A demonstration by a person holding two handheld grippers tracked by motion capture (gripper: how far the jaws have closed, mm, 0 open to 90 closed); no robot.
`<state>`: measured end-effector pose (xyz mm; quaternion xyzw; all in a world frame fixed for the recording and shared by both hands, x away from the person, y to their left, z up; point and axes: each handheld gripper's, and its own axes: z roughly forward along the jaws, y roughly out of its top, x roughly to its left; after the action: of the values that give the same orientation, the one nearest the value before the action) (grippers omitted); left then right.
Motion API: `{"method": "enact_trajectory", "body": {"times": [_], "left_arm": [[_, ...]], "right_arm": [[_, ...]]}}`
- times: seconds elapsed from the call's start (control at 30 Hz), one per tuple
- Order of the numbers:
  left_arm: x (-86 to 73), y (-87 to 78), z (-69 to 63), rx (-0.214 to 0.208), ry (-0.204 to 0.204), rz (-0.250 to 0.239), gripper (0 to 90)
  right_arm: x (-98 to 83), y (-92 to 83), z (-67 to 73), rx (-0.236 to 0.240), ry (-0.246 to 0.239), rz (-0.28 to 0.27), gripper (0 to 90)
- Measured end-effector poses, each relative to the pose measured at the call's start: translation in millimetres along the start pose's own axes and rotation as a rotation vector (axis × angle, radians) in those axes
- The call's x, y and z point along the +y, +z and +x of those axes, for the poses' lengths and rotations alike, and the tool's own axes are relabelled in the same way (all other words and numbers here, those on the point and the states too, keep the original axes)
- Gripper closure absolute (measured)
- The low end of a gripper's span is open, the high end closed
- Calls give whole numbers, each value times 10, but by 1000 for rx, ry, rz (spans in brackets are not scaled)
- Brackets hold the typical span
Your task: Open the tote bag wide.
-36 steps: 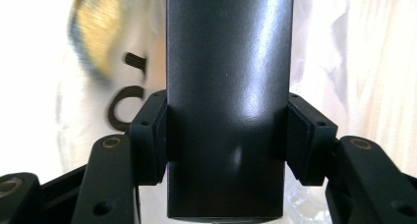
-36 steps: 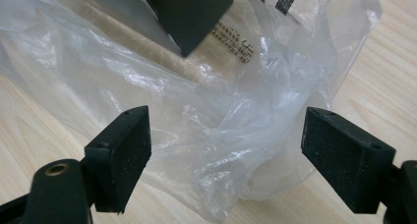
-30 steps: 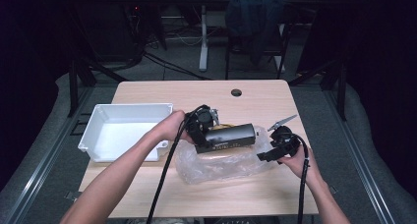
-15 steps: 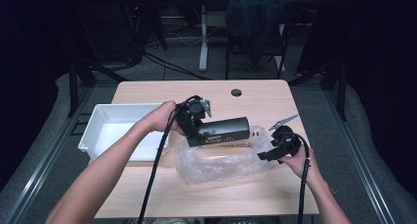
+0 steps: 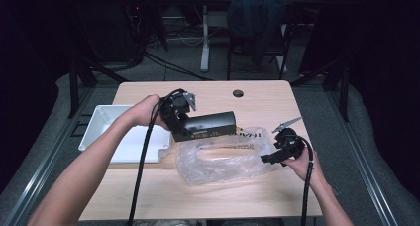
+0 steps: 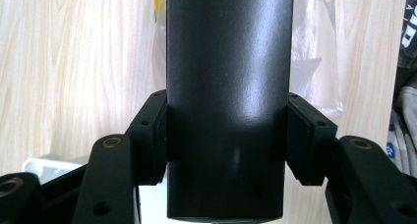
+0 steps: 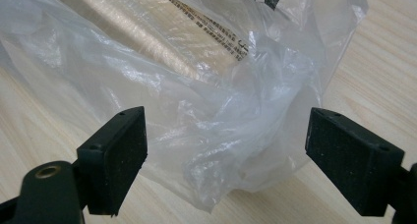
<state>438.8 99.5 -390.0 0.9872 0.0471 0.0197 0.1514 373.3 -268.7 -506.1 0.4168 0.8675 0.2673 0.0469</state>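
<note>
Above the table's middle: black box lifted clear of plastic bag.

White tray [image 5: 101,132] sat at the left edge. Left gripper [image 6: 226,130] was clamped across one end of the black box [image 5: 208,126], long axis running rightward, over the plastic bag [image 5: 223,156]. Right gripper [image 7: 226,155] stood apart at the bag's right end, nearer the bag, nothing pinched.

Your high view looks forward and down from above your side of the counter [image 5: 257,196], taking in its whole top from some way off. Your left gripper view sits very close, facing along its jaws at the black box [image 6: 226,86] over the counter. Your right gripper view looks low along its jaws at the plastic bag [image 7: 196,111], which the high view shares.
</note>
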Motion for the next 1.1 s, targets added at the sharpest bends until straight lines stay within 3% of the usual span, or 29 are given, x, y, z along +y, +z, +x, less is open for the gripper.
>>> {"method": "enact_trajectory", "body": {"times": [0.7,1.1], "left_arm": [[-479,-279,152,12,-48,-13,436],[-785,-406,227,21,-108,-35,436]], "right_arm": [[-91,-60,-26,-4,24,-4,156],[-121,-84,-29,-8,30,-6,155]]}}
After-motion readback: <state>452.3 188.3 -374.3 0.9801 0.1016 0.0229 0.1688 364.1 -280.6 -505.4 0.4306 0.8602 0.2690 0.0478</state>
